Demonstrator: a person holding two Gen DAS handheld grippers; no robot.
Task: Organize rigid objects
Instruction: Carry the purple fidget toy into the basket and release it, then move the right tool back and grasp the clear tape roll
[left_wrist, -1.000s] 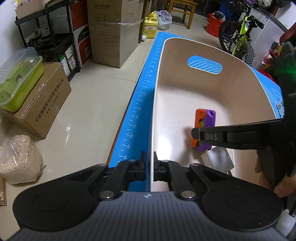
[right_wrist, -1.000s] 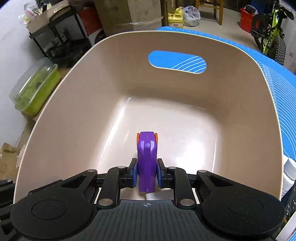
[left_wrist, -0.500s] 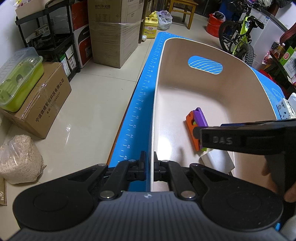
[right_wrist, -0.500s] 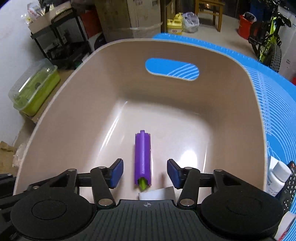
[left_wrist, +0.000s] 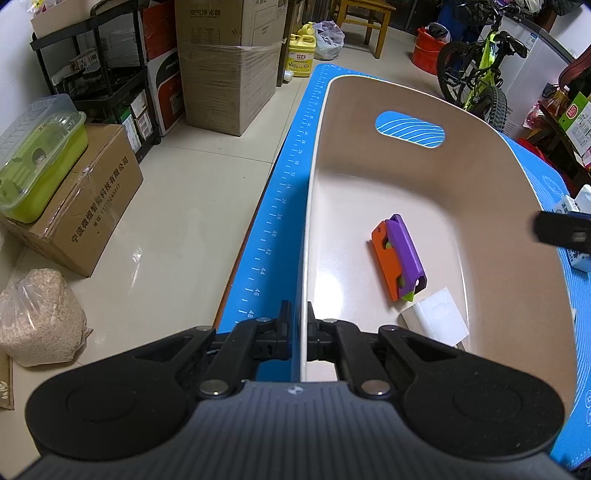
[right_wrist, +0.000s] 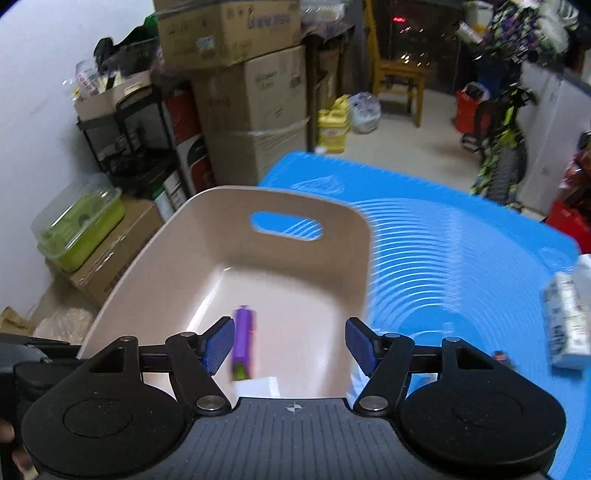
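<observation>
A beige bin (left_wrist: 480, 155) with a handle slot sits on a blue mat (left_wrist: 284, 192). A purple and orange toy (left_wrist: 399, 258) lies on the bin's floor beside a white block (left_wrist: 436, 321). My left gripper (left_wrist: 299, 332) is shut on the bin's near left rim. My right gripper (right_wrist: 291, 343) is open and empty, raised above the bin's near right side; the bin (right_wrist: 207, 258) and the purple toy (right_wrist: 243, 343) show below it. One right finger (left_wrist: 561, 232) shows at the right edge of the left wrist view.
White packets (right_wrist: 569, 314) lie on the mat (right_wrist: 443, 240) to the right of the bin. Cardboard boxes (left_wrist: 229, 66), a black shelf (left_wrist: 92, 74), a green lidded tub (left_wrist: 37, 155), a bag of grain (left_wrist: 37, 317) and a bicycle (left_wrist: 476, 70) stand around on the floor.
My right gripper let go of the purple toy, which now lies on the bin floor. The gripper opened wide, then lifted up and moved right. My left gripper kept its hold on the rim.
</observation>
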